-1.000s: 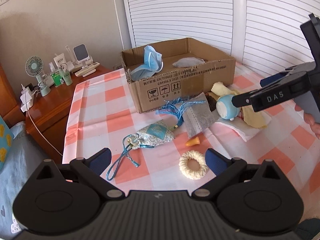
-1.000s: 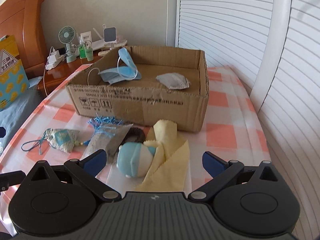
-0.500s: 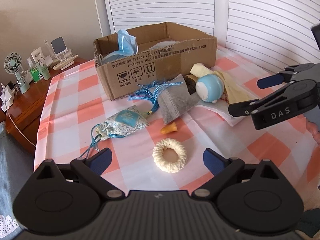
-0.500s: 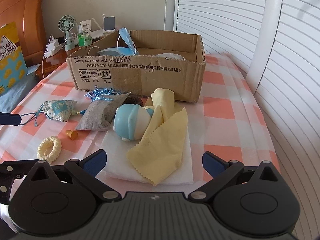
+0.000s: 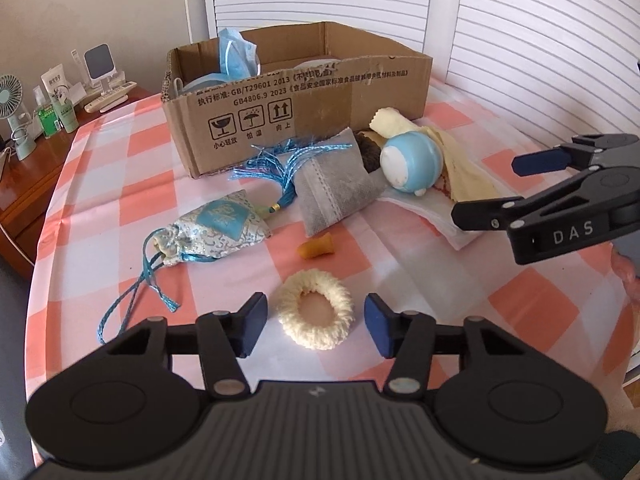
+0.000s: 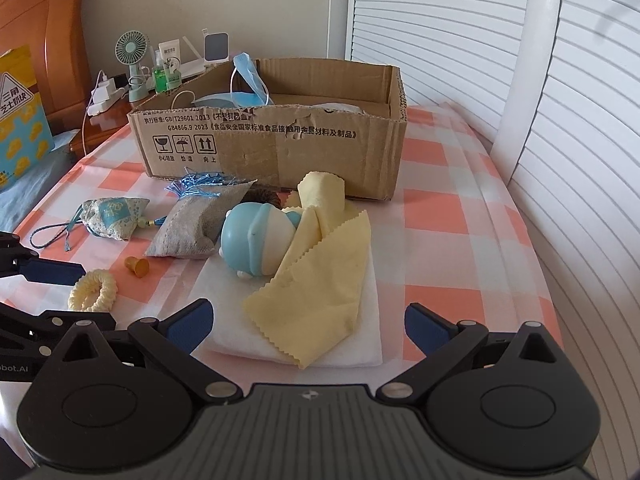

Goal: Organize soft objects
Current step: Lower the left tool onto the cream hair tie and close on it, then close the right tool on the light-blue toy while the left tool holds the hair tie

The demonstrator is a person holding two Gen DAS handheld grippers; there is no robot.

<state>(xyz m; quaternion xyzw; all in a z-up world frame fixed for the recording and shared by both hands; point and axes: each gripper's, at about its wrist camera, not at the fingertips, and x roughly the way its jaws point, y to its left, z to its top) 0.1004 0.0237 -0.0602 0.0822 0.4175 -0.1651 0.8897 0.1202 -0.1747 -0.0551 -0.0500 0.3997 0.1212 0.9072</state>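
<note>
A cream knitted ring (image 5: 315, 314) lies on the checked cloth between the pads of my left gripper (image 5: 314, 328), which is open with its jaws partly narrowed around it. My right gripper (image 6: 306, 322) is open wide over the near edge of a white folded cloth (image 6: 360, 344) that carries a yellow cloth (image 6: 320, 276) and a blue-and-white round toy (image 6: 256, 240). A grey sachet (image 5: 336, 196), a patterned drawstring pouch (image 5: 218, 226), a blue tassel (image 5: 280, 162) and a small orange plug (image 5: 316, 247) lie in front of the cardboard box (image 5: 296, 112). Blue face masks (image 5: 236, 54) sit in the box.
A wooden nightstand (image 5: 24, 160) at the left holds a small fan (image 5: 8, 100), bottles and a phone stand. White louvred doors (image 6: 560, 100) stand behind and to the right. The table edge runs close on the right. A wooden headboard (image 6: 52, 40) is at far left.
My left gripper has moved forward and down to the knitted ring and its jaws have narrowed around it. My right gripper has drawn back and lowered toward the white cloth.
</note>
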